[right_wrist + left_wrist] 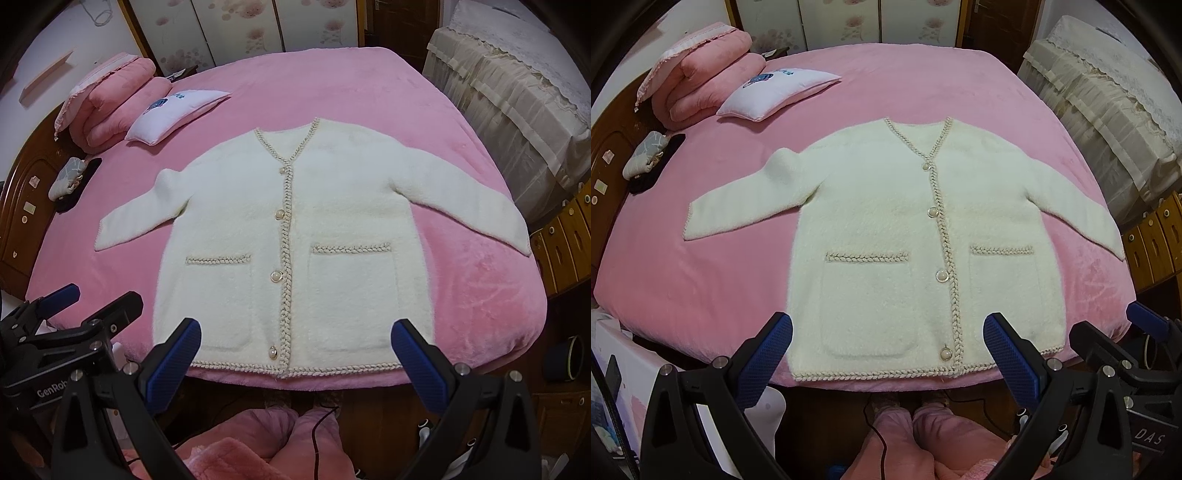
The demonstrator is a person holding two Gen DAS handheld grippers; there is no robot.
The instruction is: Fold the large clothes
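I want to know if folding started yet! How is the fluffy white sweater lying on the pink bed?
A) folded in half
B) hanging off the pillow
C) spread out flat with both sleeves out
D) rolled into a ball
C: the fluffy white button-up cardigan lies flat on the pink plush bed cover, both sleeves stretched out sideways.

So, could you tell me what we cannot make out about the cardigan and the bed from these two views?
- Cardigan back: hidden in both views, lying against the bed.
- Pocket contents: covered by the fabric.
- Pillow print: too small and distorted to read.
- Dark item under the grey cloth: mostly covered, unidentifiable.
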